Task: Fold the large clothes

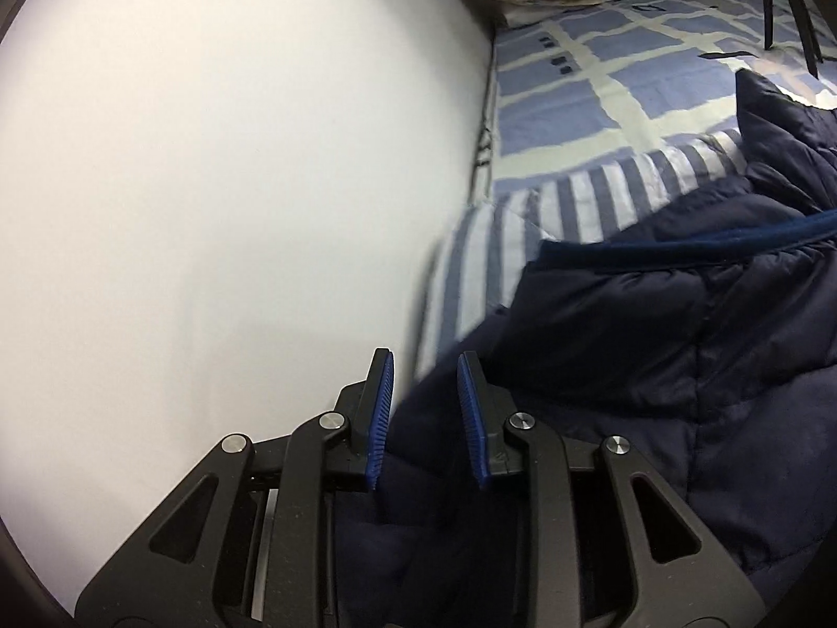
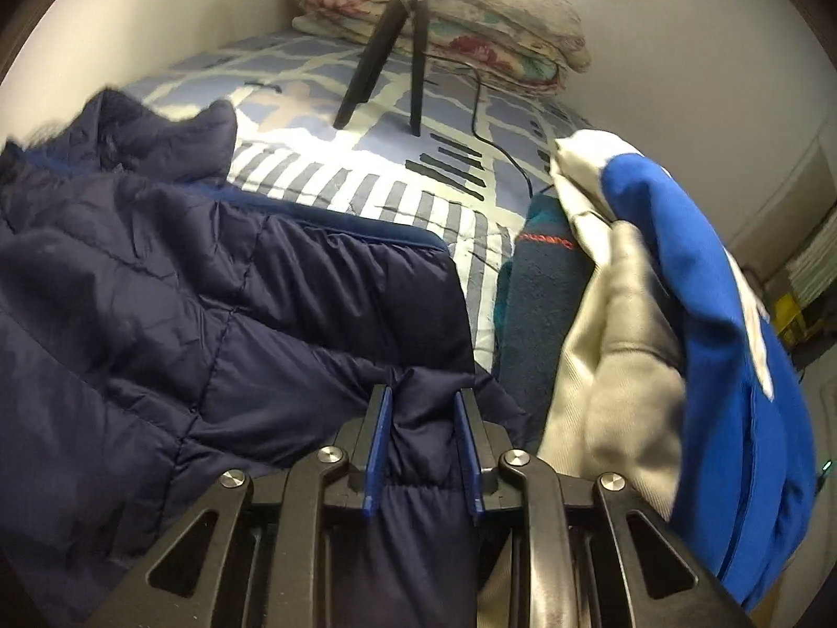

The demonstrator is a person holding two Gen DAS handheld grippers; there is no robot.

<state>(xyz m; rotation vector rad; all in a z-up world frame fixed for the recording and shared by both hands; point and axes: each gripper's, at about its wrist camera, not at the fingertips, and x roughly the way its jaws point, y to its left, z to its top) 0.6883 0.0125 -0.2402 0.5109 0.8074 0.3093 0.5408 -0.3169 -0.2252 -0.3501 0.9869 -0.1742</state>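
Note:
A large navy quilted puffer jacket (image 1: 654,345) lies on the bed, its blue-lined collar edge towards the far side. It also fills the left of the right wrist view (image 2: 209,303). My left gripper (image 1: 425,366) holds a fold of the jacket between its blue pads, at the jacket's left edge near the wall. My right gripper (image 2: 422,392) is shut on a bunched fold of the jacket at its right edge.
The bed sheet (image 2: 397,193) is blue and white, checked and striped. A white wall (image 1: 209,183) runs along the left. A folded floral quilt (image 2: 471,26) and a black tripod (image 2: 387,57) with a cable stand at the far end. A pile of grey, blue and teal clothes (image 2: 654,303) lies to the right.

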